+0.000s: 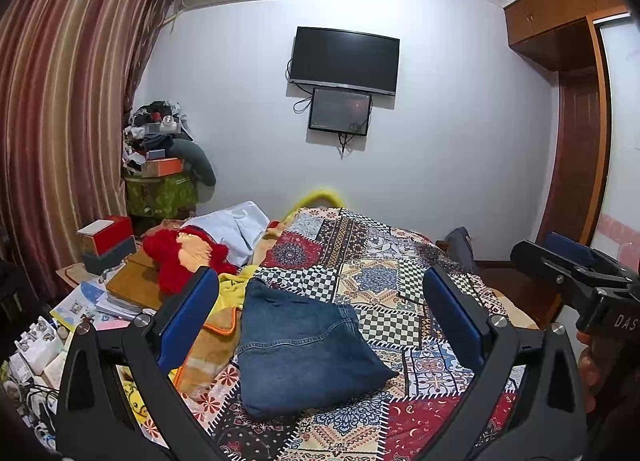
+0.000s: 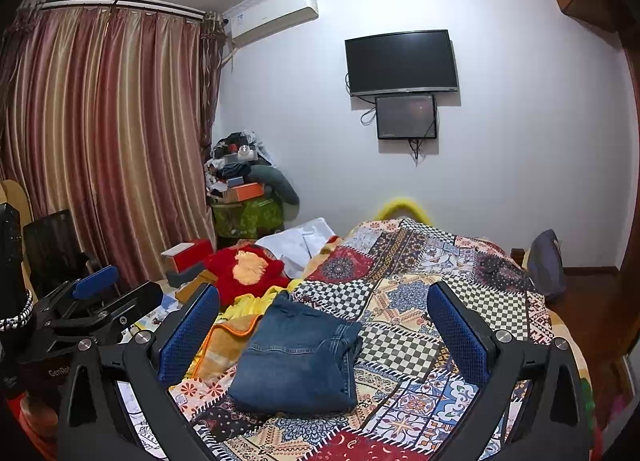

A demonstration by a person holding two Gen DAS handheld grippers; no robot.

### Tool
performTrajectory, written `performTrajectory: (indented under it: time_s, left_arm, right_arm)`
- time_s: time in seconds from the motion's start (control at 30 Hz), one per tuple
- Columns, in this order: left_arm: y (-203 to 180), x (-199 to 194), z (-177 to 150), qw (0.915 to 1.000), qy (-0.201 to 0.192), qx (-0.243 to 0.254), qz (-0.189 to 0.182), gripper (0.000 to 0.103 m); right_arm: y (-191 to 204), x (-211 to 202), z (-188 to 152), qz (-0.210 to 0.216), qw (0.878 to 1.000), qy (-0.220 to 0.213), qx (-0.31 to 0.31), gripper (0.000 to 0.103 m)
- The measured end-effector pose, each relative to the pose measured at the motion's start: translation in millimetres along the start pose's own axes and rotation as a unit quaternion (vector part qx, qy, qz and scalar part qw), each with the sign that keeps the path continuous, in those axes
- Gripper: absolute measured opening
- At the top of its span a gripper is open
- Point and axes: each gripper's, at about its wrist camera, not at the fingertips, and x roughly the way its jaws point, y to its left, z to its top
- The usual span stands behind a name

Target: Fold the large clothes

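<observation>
A pair of blue jeans (image 1: 304, 345) lies folded into a compact bundle on the patchwork quilt (image 1: 400, 289) of the bed. My left gripper (image 1: 320, 301) hovers above it, open, with nothing between its blue pads. My right gripper (image 2: 324, 309) also stands open and empty over the jeans (image 2: 300, 353), a little further back. Each gripper shows in the other's view: the right one (image 1: 576, 265) at the right edge, the left one (image 2: 92, 301) at the left edge. A hand (image 1: 592, 365) holds the right gripper's handle.
A red and orange fleece (image 1: 188, 257), a yellow cloth (image 1: 236, 285) and a white garment (image 1: 236, 225) lie at the bed's left. Beside them a cluttered side table (image 1: 100, 293) holds boxes and papers. A curtain (image 1: 60, 121) hangs left, a wardrobe (image 1: 572, 101) stands right.
</observation>
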Motion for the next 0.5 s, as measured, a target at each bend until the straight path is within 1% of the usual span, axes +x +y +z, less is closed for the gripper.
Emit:
performTrajectory:
  time_s: [0.5]
  left_arm:
    - [2.6,1.0,2.2,0.9999,0.003,0.001,-0.012,0.103]
  right_arm:
    - [-0.7,2.3,-4.2,0.003,1.000,0.005,0.000,0.103]
